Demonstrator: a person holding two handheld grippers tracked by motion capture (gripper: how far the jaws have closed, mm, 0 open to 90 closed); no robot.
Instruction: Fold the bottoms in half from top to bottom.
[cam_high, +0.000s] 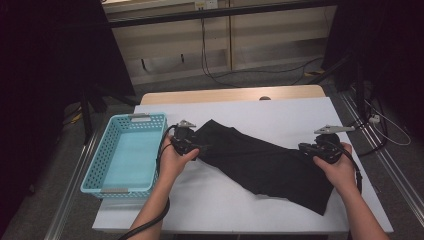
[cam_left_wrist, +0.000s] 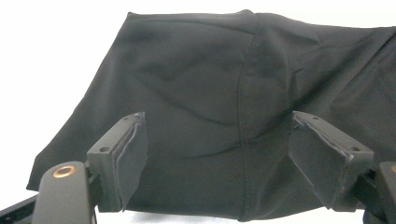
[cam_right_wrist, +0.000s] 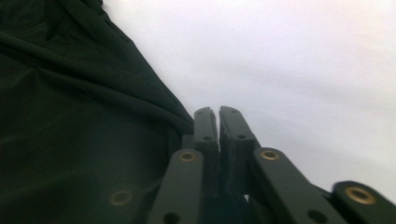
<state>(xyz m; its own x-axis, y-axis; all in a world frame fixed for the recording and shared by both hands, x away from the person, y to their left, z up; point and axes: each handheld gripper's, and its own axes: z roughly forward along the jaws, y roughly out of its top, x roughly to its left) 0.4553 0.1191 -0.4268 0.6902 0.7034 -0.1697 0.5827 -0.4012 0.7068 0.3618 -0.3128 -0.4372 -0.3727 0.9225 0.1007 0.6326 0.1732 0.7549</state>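
Observation:
A black garment (cam_high: 260, 160) lies crumpled across the white table cover (cam_high: 280, 112), running from the upper left to the lower right. My left gripper (cam_high: 200, 147) rests at its left end. In the left gripper view the left gripper (cam_left_wrist: 217, 119) is open, its jaws standing wide apart over the garment (cam_left_wrist: 210, 70) without pressing it. My right gripper (cam_high: 306, 147) is at the cloth's right side. In the right gripper view the right gripper (cam_right_wrist: 218, 112) has its jaws together, and taut folds of the garment (cam_right_wrist: 70, 140) run into them at its edge.
A light blue perforated basket (cam_high: 107, 150) stands at the table's left edge, close beside the left hand. Bare white cover extends behind and in front of the garment. Cables trail on the floor beyond the table's far edge.

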